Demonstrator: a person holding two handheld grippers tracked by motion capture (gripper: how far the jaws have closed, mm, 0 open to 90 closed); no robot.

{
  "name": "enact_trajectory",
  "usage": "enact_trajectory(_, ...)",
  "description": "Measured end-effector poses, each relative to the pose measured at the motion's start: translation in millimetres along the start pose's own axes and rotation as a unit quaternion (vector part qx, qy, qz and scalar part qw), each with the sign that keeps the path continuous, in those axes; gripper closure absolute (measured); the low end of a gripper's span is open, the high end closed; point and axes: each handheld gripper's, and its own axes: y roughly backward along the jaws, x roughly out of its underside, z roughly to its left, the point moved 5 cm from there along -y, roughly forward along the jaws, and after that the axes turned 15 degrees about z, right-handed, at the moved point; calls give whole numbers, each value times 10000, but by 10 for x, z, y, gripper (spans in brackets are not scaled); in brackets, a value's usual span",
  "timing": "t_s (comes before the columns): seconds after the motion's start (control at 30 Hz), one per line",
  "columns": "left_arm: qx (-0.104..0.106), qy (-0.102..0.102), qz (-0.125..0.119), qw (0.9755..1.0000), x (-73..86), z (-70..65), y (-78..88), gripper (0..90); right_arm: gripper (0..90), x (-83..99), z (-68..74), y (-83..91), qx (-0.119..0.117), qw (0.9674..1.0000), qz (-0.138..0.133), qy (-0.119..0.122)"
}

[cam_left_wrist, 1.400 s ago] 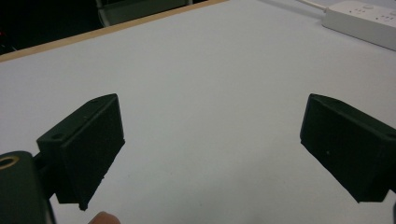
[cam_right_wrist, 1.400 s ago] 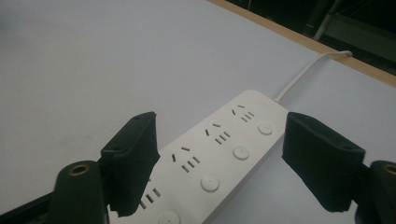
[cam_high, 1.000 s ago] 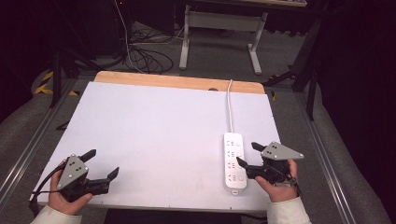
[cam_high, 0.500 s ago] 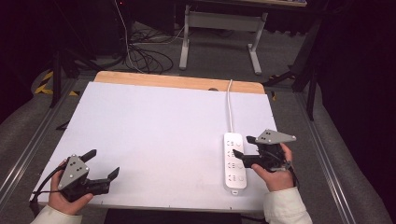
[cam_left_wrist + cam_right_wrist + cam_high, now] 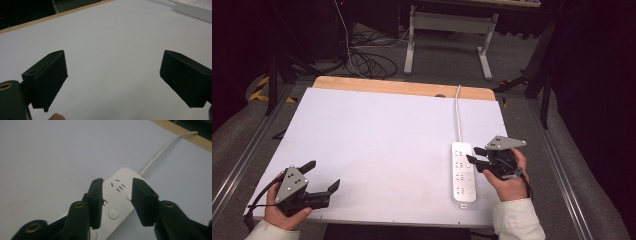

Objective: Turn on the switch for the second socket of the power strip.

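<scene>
Jaws of the left gripper (image 5: 319,176) stand wide apart in the high view, low over the near-left corner of the white table (image 5: 377,145), holding nothing. Right gripper (image 5: 474,155) sits at the right edge of the white power strip (image 5: 463,172), its jaws a little apart and reaching over the strip's upper sockets. The strip's cord (image 5: 458,112) runs to the far wooden edge.

Left gripper view: 2 jaws spread wide over bare table, power strip (image 5: 193,8) at top right.

Right gripper view: 2 jaws parted, poised above the power strip (image 5: 117,195); contact cannot be judged.
</scene>
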Motion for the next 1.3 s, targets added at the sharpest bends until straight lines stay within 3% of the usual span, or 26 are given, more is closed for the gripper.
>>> enact_trajectory(0.07,-5,2,-6,10000,-1,-4,-8,79,681,2,-2,-17,80,9999,67,45)
enact_trajectory(0.1,0,8,7,10000,0,-5,-10,81,794,8,-2,-44,128,9996,181,147)
enact_trajectory(0.2,-4,8,19,10000,1,-5,-13,82,888,2,-1,-76,181,9992,292,189)
enact_trajectory(0.47,-1,2,48,10000,4,-5,-17,83,900,14,-16,-165,74,9981,606,39)
enact_trajectory(0.53,9,1,59,10000,5,-12,-22,85,900,36,-30,-183,-108,9971,733,-189)
enact_trajectory(0.7,-3,-23,69,10000,4,-15,-27,87,900,63,-53,-232,-207,9951,895,-374)
enact_trajectory(1.0,1,-43,97,9999,8,-22,-35,89,900,99,-53,-335,-287,9910,1212,-487)
enact_trajectory(1.3,3,-54,98,9999,8,-28,-38,90,900,109,-39,-421,-187,9899,1334,-444)
